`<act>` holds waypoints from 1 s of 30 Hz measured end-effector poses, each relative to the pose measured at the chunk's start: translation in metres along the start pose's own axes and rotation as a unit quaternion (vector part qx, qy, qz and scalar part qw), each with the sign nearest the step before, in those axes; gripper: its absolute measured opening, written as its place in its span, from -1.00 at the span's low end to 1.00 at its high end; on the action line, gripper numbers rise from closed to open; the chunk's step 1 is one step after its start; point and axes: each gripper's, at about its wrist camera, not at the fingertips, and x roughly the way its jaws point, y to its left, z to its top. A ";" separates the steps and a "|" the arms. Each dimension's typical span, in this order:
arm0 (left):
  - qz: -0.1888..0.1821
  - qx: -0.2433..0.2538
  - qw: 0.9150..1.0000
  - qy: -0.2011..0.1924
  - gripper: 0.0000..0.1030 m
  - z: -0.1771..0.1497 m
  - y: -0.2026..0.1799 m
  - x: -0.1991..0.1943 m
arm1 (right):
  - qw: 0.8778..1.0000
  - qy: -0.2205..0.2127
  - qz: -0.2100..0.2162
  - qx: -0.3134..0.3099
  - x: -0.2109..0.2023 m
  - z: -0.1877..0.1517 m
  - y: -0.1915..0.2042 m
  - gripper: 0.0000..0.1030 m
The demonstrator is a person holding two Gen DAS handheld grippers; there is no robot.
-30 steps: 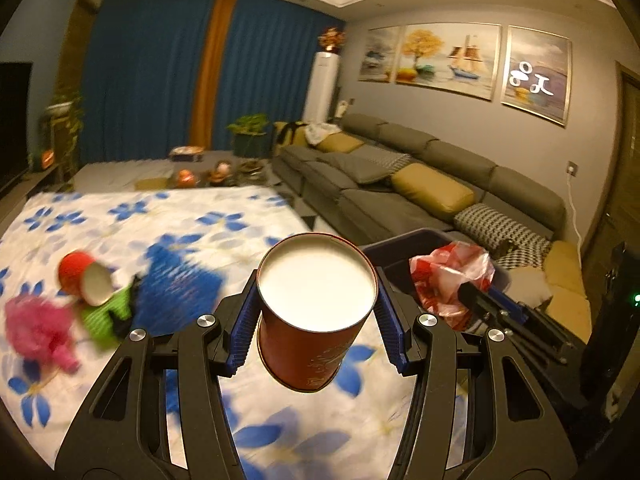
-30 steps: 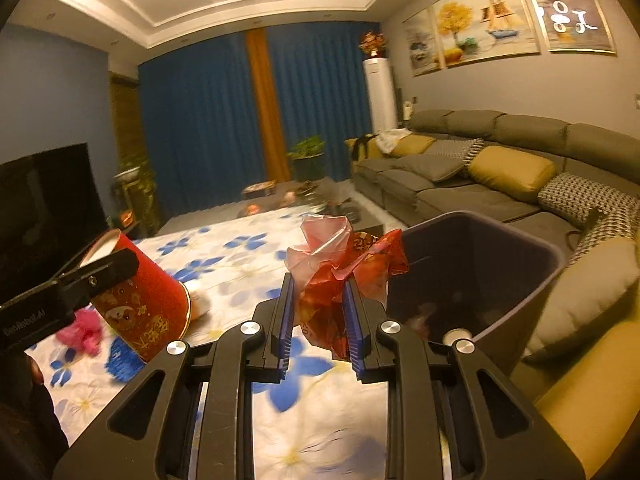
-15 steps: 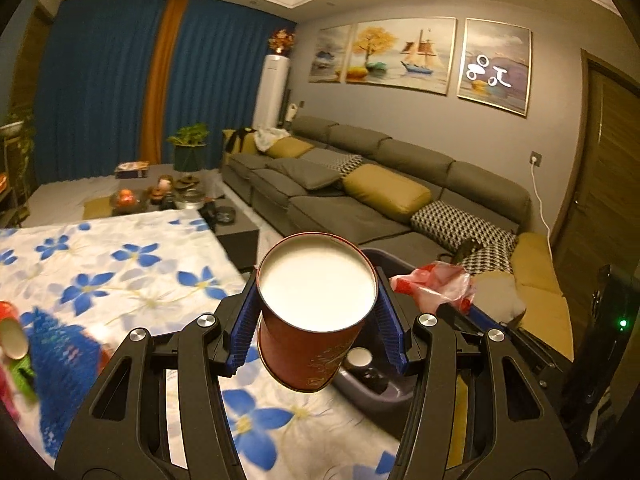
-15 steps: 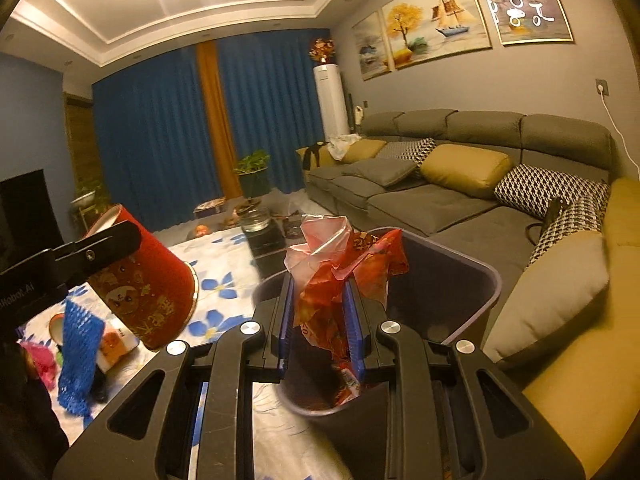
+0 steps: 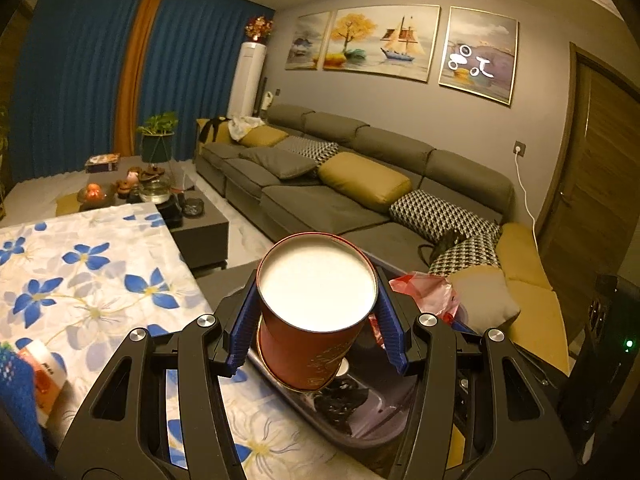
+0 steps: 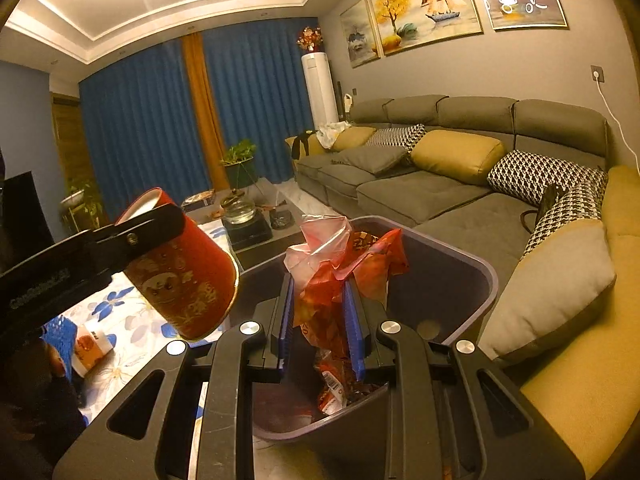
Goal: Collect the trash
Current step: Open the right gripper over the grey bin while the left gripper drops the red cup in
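My left gripper [image 5: 316, 320] is shut on a red paper cup [image 5: 312, 344] with a white inside, held over the near edge of the dark grey trash bin [image 5: 372, 416]. The cup also shows in the right wrist view [image 6: 188, 284], at the bin's left rim. My right gripper [image 6: 320, 320] is shut on a crumpled red and pink plastic wrapper [image 6: 340, 264] and holds it over the open bin [image 6: 472, 280]. The wrapper shows in the left wrist view [image 5: 428, 292] just right of the cup. Some trash lies on the bin's bottom.
A table with a blue-flowered white cloth [image 5: 80, 276] is on the left, with a small orange-and-white cup [image 6: 90, 350] and blue netting [image 6: 60, 332] on it. A grey sofa [image 5: 360, 192] with cushions runs behind and right of the bin. A dark coffee table [image 5: 180, 216] stands farther back.
Both grippers have moved right from over the table toward the bin, keeping hold of the cup and wrapper. The bin now lies right under them.
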 end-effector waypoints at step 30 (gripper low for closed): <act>-0.024 -0.010 0.998 0.059 0.04 -0.021 0.003 0.052 | 0.999 0.008 -0.031 0.016 0.006 -0.010 -0.017 -0.05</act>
